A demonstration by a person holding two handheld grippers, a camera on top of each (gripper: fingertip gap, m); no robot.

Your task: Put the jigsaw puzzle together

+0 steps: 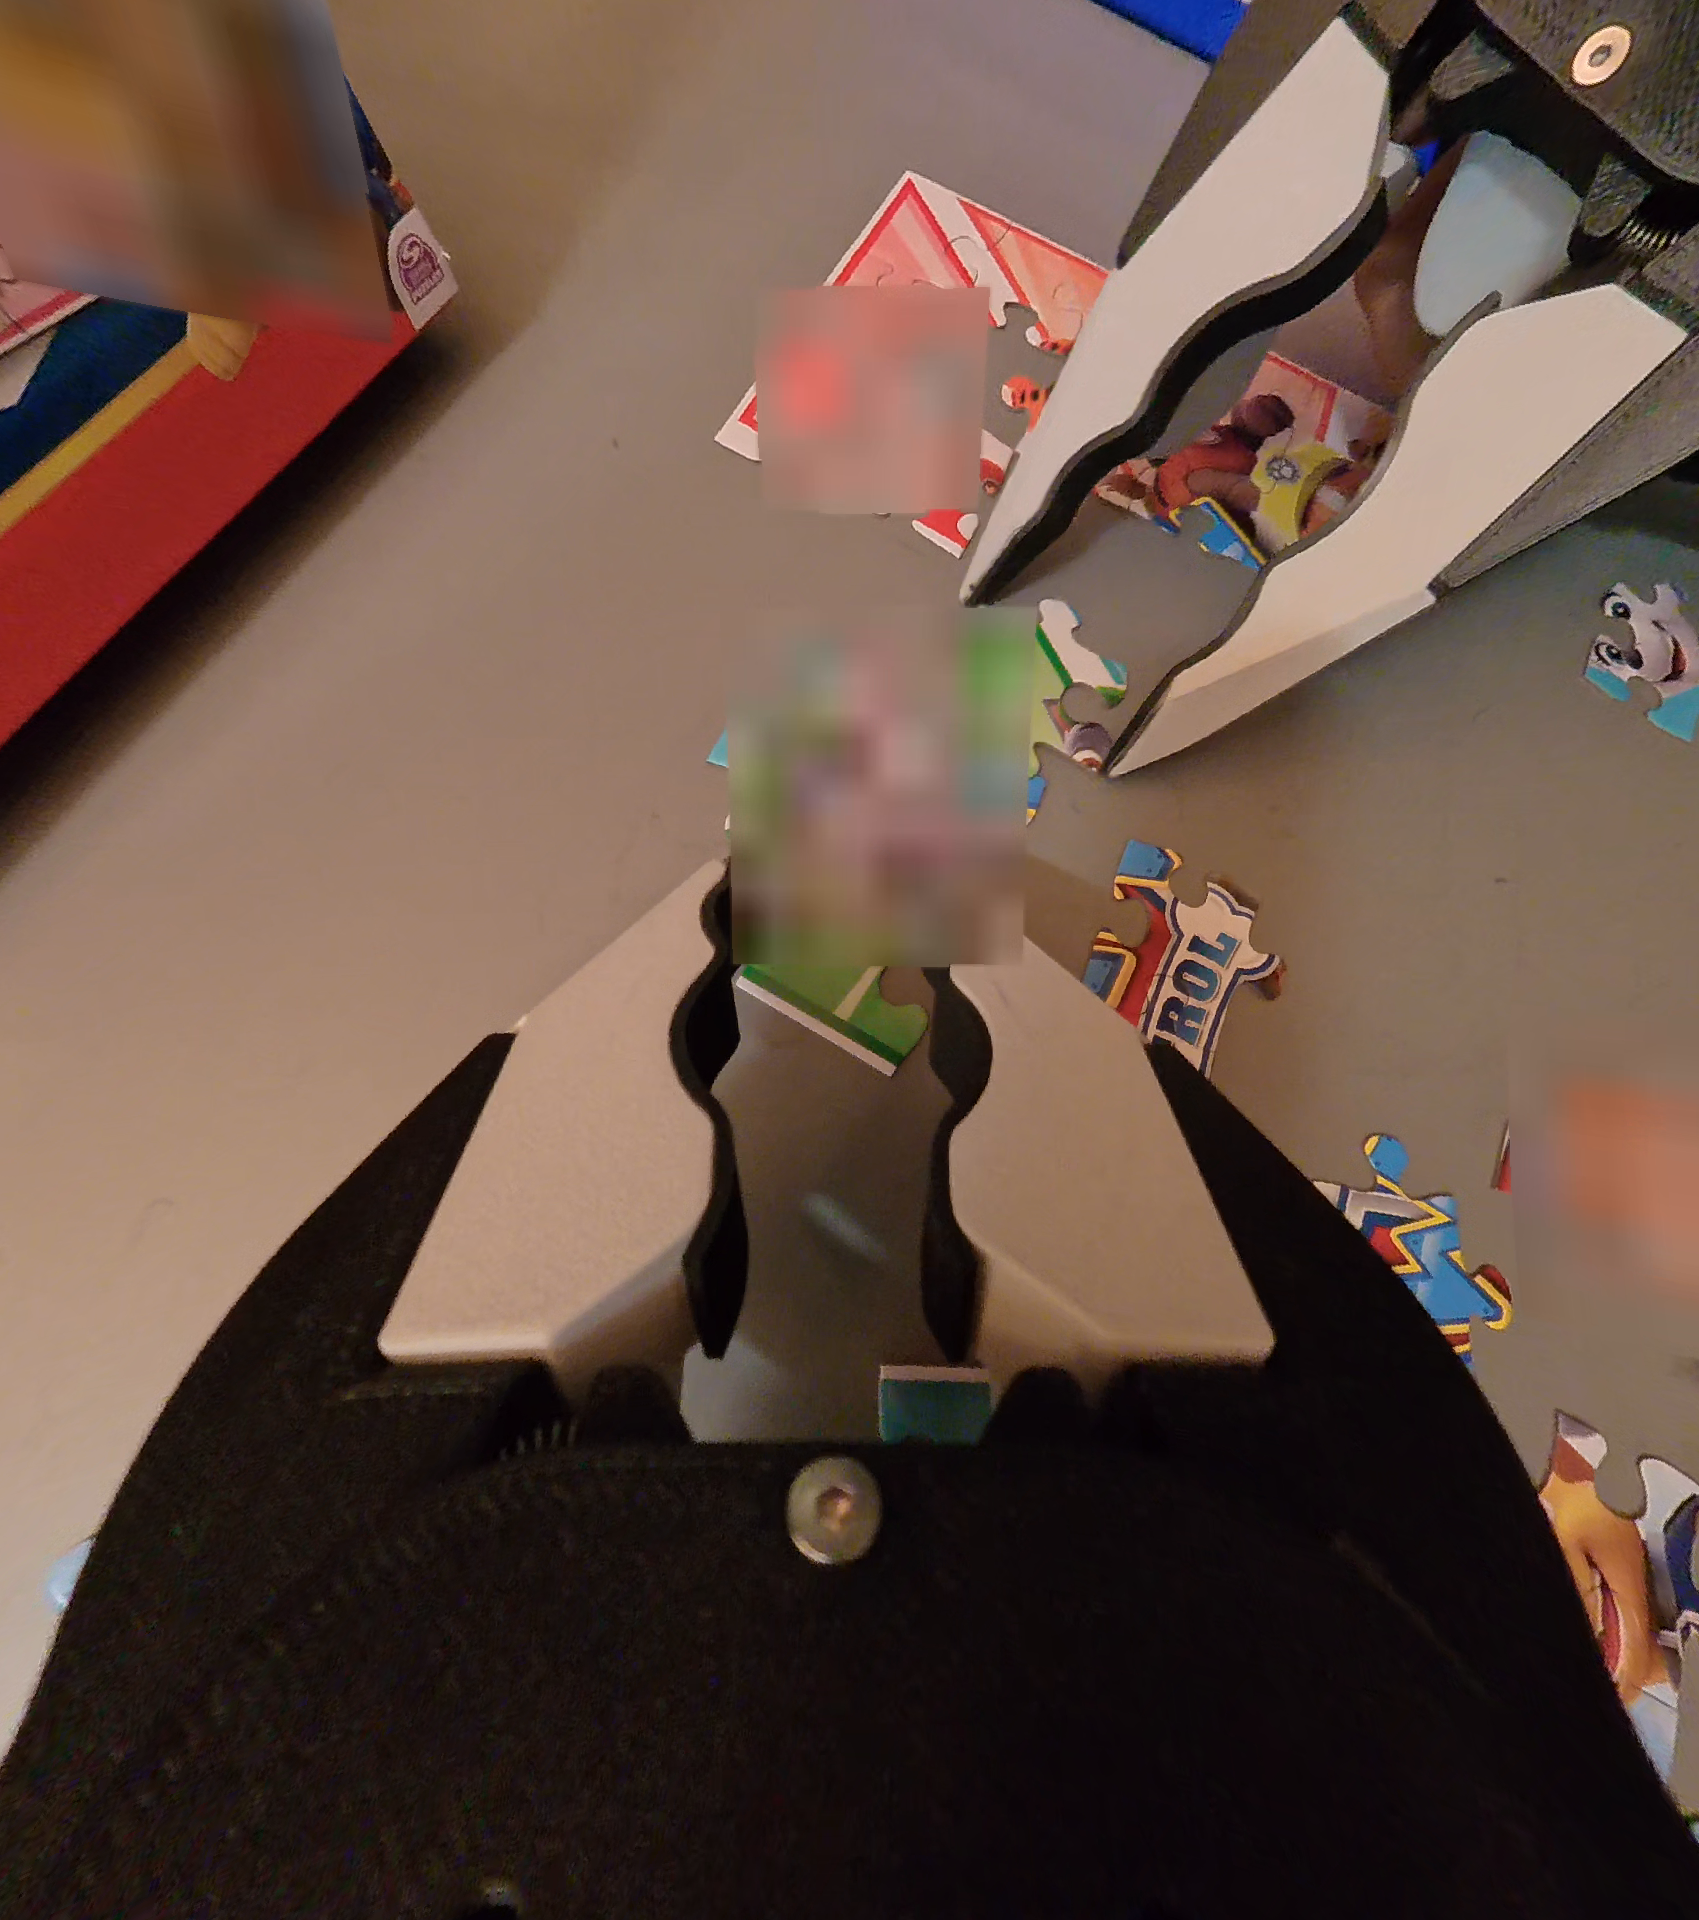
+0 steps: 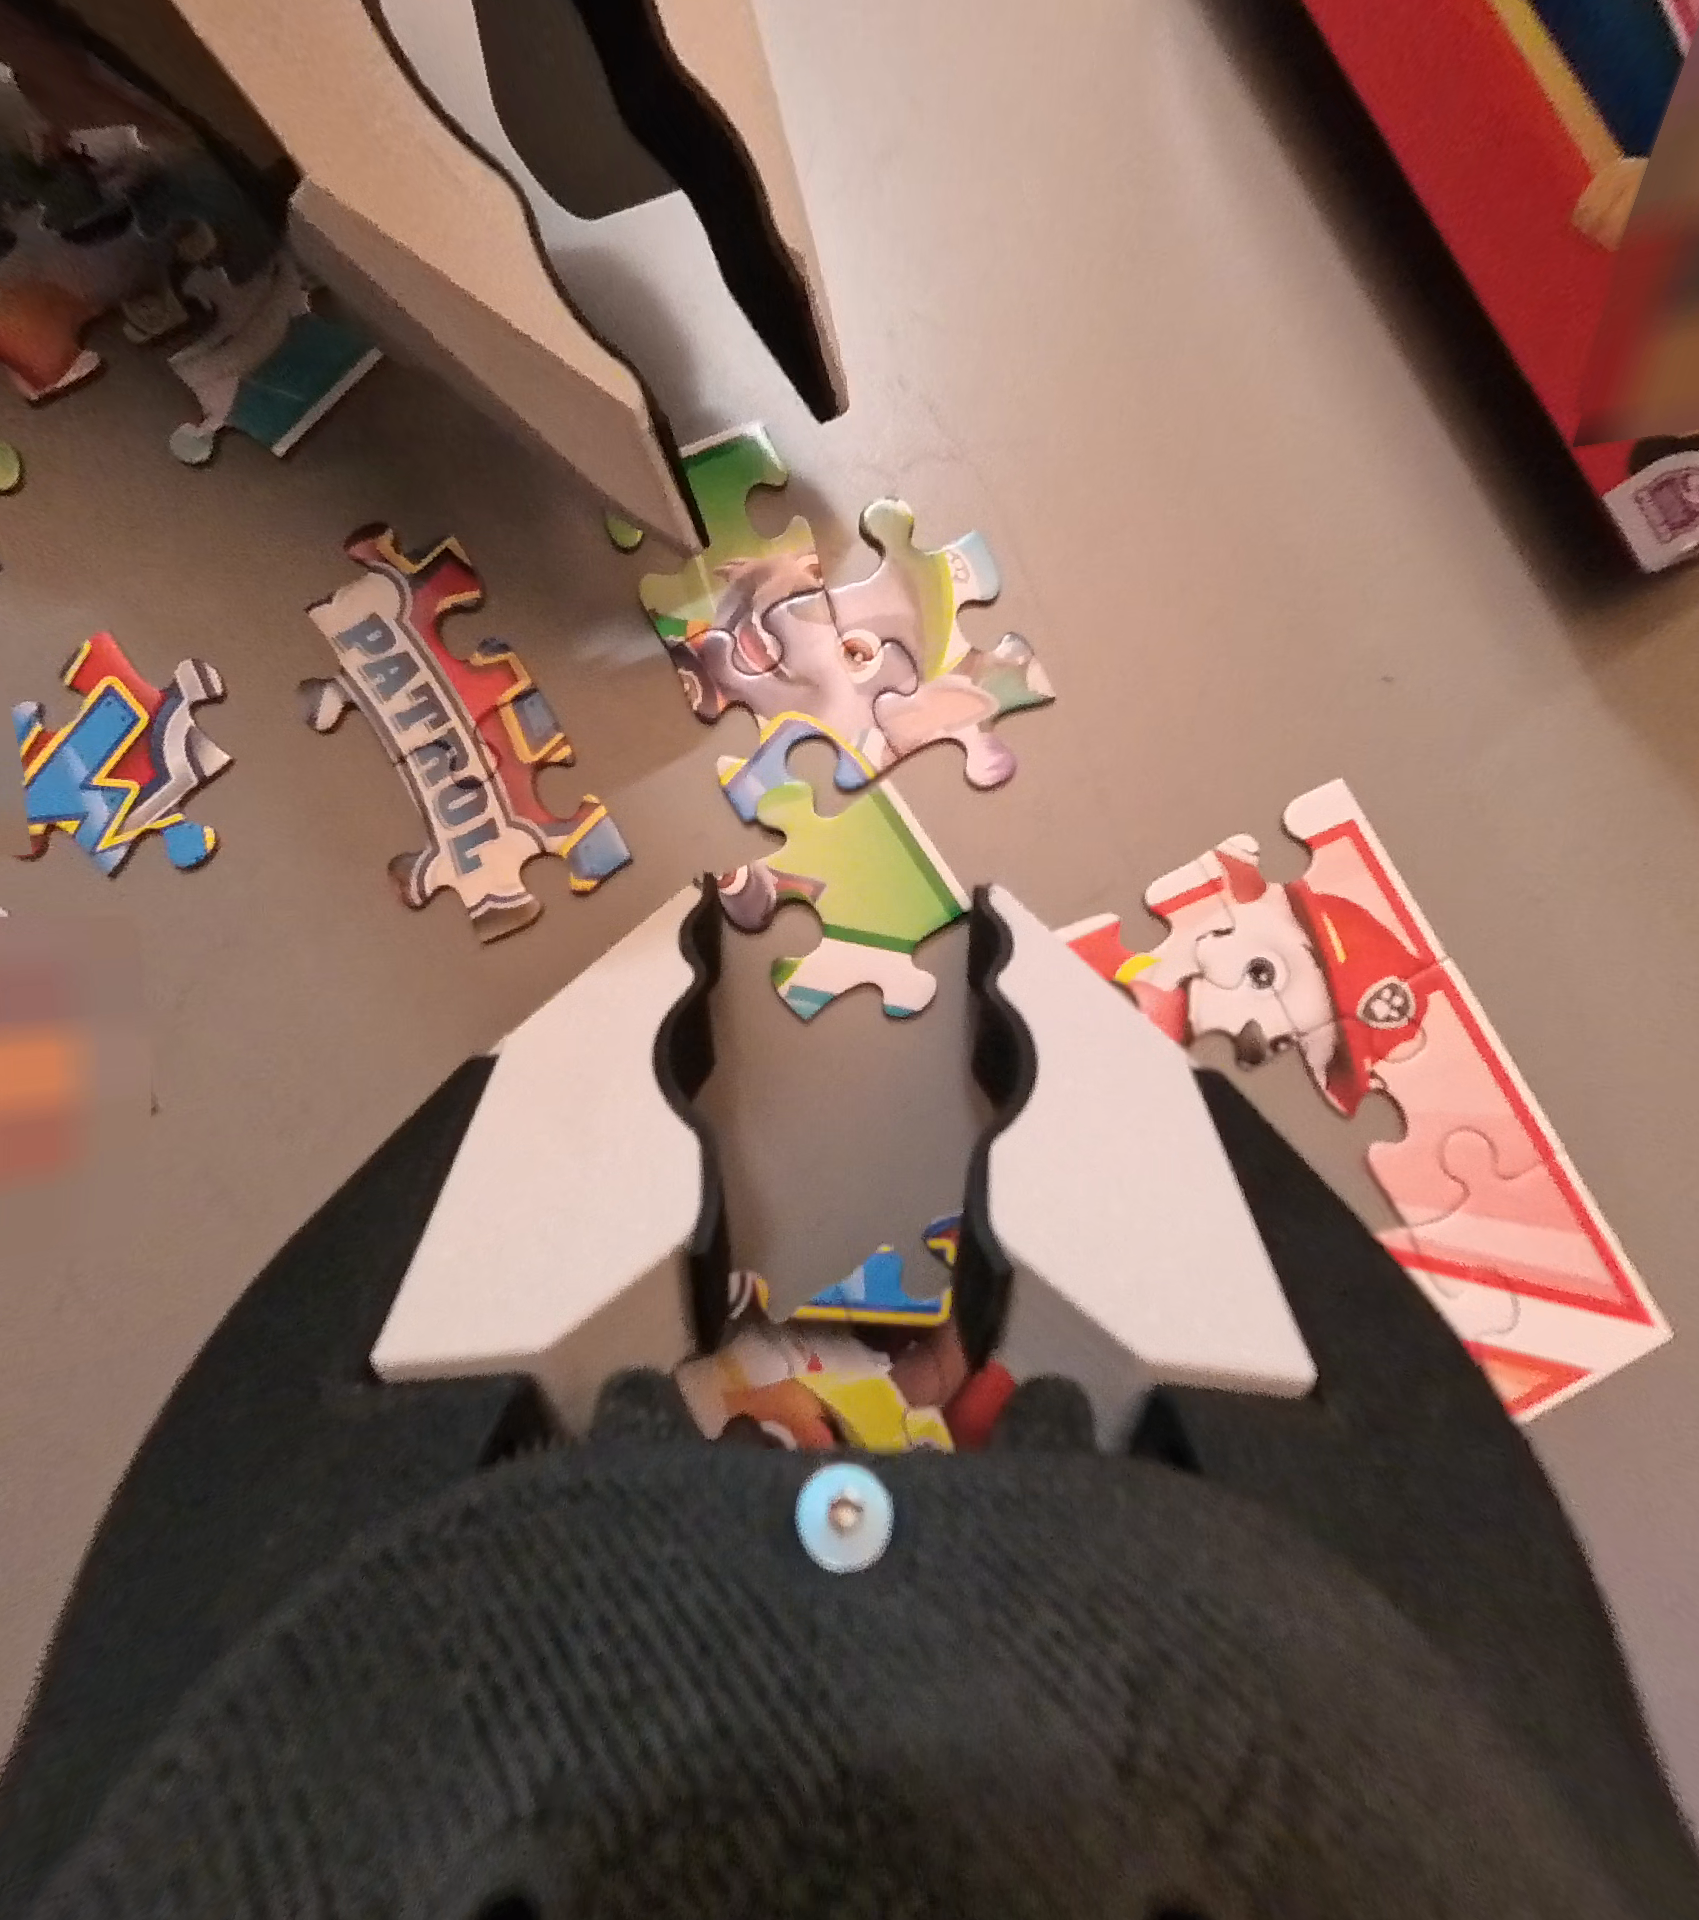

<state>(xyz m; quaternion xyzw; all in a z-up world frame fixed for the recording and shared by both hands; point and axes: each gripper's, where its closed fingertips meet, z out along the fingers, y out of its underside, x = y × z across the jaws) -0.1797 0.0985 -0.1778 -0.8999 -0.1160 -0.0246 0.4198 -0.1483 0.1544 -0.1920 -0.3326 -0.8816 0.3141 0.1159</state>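
Two hand-held grippers meet over a grey desk (image 2: 1188,416) strewn with jigsaw pieces. The right gripper (image 2: 840,914) hovers with its fingers moderately apart around a green-and-white puzzle piece (image 2: 866,894); the piece lies flat on the desk between the tips, and whether the pads touch it cannot be told. That piece adjoins a small cluster of joined pieces (image 2: 845,644) showing a grey cartoon animal. The left gripper (image 1: 829,935) comes in from the opposite side, fingers narrowly apart over a green-edged piece (image 1: 829,1003) at the cluster's far end; a blurred patch hides the tips, so contact cannot be judged. In the right wrist view one left finger (image 2: 663,488) presses down at the green corner of the cluster.

Around them lie a lettered banner section (image 2: 455,727) of two joined pieces, a blue-and-red lightning piece (image 2: 118,758), a teal-edged piece (image 2: 284,390) and a red-bordered assembled strip (image 2: 1396,1091) with a white cartoon dog, just beside the right gripper's right finger. A red and blue puzzle box (image 1: 97,499) stands well apart at the desk's edge.
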